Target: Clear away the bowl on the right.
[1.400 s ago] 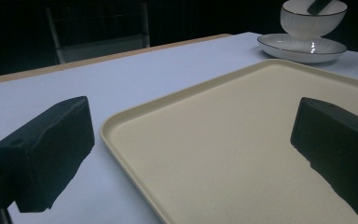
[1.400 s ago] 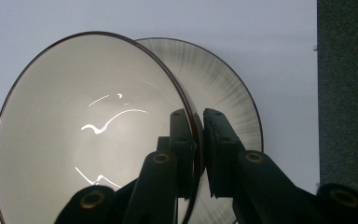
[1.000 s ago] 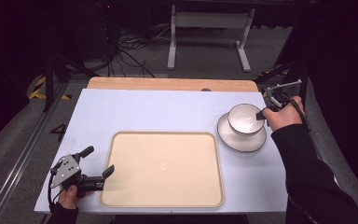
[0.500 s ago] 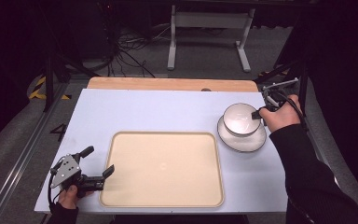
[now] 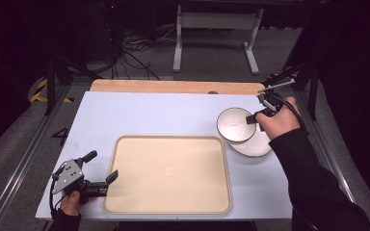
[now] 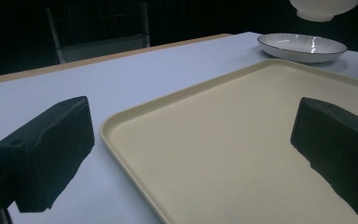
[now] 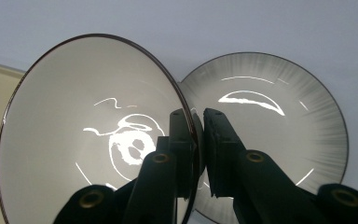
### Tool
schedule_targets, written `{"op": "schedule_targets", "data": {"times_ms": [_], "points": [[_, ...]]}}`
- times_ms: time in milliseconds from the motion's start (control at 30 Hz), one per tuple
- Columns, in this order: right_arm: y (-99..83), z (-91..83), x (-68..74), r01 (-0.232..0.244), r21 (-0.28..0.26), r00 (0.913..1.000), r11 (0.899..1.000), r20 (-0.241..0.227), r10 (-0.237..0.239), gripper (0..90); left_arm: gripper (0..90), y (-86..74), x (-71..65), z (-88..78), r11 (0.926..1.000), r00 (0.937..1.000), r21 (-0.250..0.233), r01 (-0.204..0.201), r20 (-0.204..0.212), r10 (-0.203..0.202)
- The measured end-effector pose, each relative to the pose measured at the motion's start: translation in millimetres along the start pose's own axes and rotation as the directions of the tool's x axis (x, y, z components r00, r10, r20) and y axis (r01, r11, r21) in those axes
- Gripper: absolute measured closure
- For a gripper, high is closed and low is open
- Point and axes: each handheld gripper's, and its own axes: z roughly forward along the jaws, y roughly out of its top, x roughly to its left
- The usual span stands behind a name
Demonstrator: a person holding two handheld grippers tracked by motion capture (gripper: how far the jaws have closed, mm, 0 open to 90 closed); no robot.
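Dark floor, loose cables and a grey metal stand frame (image 5: 215, 29) lie behind the pale blue bench (image 5: 149, 115), which has a wooden strip (image 5: 173, 86) along its far edge.

Seen from the right gripper view, the right gripper (image 7: 198, 140) has its two black jaws clamped on the rim of a white bowl (image 7: 93, 130), one jaw inside the rim and one outside. The bowl is tilted, with its glossy inside facing the camera. Beside and beneath it lies a shallow plate (image 7: 279, 135) with fine grey streaks running in from a dark rim. In the high view the right gripper (image 5: 253, 118) holds the bowl (image 5: 235, 124) at the bench's right side; the bowl overlaps the left part of the plate (image 5: 256, 145), just off the far right corner of a cream tray (image 5: 168, 175). The left gripper view shows the underside of the bowl (image 6: 324, 8) clear of the plate (image 6: 302, 46), lifted above it.

The left gripper (image 5: 101, 174) rests near the bench's front left corner, held in the person's hand (image 5: 72, 202). Its jaws stand wide apart with nothing between them, pointing across the tray (image 6: 242, 140); one sits over the bench just outside the tray's near left rim, the other over the tray.
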Motion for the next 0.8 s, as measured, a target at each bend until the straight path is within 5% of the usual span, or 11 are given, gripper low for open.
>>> {"op": "schedule_targets", "data": {"times_ms": [367,800], "points": [[-1.4,-0.5,33.9,0.073,0.002,0.9948,0.997,-0.072,-0.072,81.9,0.1,0.0,-0.2,0.0,1.0000,1.0000,0.000,0.001,0.001,-0.001],[-3.7,0.9,75.0,0.160,0.000,0.9715,0.987,-0.178,-0.157,81.8,0.1,-0.1,-0.4,0.1,1.0000,1.0000,-0.001,-0.001,0.002,0.001]]}}
